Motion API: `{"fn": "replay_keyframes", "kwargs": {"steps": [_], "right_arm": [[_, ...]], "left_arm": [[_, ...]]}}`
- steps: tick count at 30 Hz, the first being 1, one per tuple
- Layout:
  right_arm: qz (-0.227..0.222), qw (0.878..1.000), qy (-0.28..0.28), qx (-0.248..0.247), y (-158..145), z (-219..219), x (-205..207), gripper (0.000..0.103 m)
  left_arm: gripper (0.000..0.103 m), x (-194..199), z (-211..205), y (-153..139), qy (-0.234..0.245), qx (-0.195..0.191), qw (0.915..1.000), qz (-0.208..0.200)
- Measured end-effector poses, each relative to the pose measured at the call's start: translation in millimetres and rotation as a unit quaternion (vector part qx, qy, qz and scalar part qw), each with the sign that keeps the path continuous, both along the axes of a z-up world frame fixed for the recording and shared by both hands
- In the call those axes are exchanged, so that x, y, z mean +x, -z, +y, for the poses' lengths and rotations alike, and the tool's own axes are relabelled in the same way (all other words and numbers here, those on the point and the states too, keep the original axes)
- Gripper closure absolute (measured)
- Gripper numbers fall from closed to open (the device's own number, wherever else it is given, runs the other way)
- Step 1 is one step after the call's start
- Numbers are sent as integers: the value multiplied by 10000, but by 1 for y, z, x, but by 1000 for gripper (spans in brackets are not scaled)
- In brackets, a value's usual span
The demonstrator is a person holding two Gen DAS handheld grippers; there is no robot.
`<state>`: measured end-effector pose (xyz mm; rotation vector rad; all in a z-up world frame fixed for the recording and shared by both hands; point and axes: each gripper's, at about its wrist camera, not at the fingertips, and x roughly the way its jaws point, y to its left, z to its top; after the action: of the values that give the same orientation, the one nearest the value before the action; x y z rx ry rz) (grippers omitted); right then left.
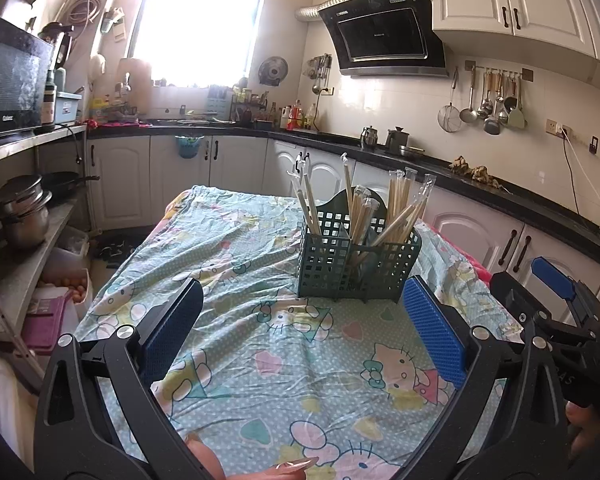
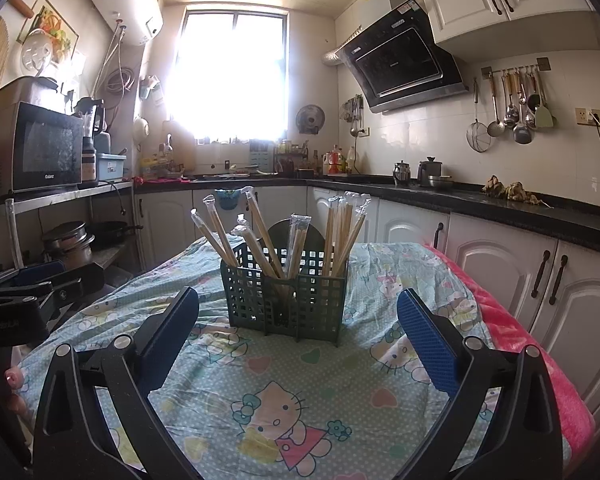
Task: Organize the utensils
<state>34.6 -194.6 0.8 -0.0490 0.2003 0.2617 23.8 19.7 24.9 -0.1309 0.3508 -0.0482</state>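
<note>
Both of my grippers are empty and spread wide, low over the near end of the table. My left gripper (image 1: pixel 302 320) has its blue pads well apart with nothing between them but the cartoon-print cloth (image 1: pixel 236 360); a fingertip shows at the bottom edge of that view. My right gripper (image 2: pixel 298 330) is just as wide open, and through its camera I can see the left tool off to the side, apart from everything.

Beyond the fingers, near the middle of the table, stands the green lattice caddy (image 2: pixel 286 300), upright on the cloth and touched by neither tool. It is split into compartments. Wrapped chopsticks (image 2: pixel 336 236) stand in it in clear sleeves: a tight bunch in the right compartment, one pair in the middle, several leaning out to the left. I cannot tell exactly which cell each leaning pair is rooted in.

I see no loose utensils on the cloth, so I judge the sorting is at or close to its end, or at a pause between picks. If anything is left, the next move would be tidying the leaning pairs: one gripper bracing the caddy's wall, since it looks light and could tip, the other closing gently on a single sleeve.

Farther off are counters, cabinets and a bright window.
</note>
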Motion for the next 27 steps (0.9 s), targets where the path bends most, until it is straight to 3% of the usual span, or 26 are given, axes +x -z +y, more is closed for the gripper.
{"fn": "replay_keyframes", "kwargs": {"steps": [14, 21, 25, 27], "right_arm": [[52, 10000, 47, -28, 1, 0, 3, 6], [196, 9993, 312, 61, 3, -17, 17, 6], [719, 9935, 812, 345, 8, -50, 50, 6], [1189, 9851, 1220, 255, 17, -70, 84, 6]], "left_arm": [[11, 6, 1, 7, -5, -86, 9998, 170], [11, 26, 10, 17, -410, 106, 9970, 650], [11, 47, 35, 26, -642, -34, 9928, 1015], [11, 72, 54, 31, -870, 107, 9871, 1339]]}}
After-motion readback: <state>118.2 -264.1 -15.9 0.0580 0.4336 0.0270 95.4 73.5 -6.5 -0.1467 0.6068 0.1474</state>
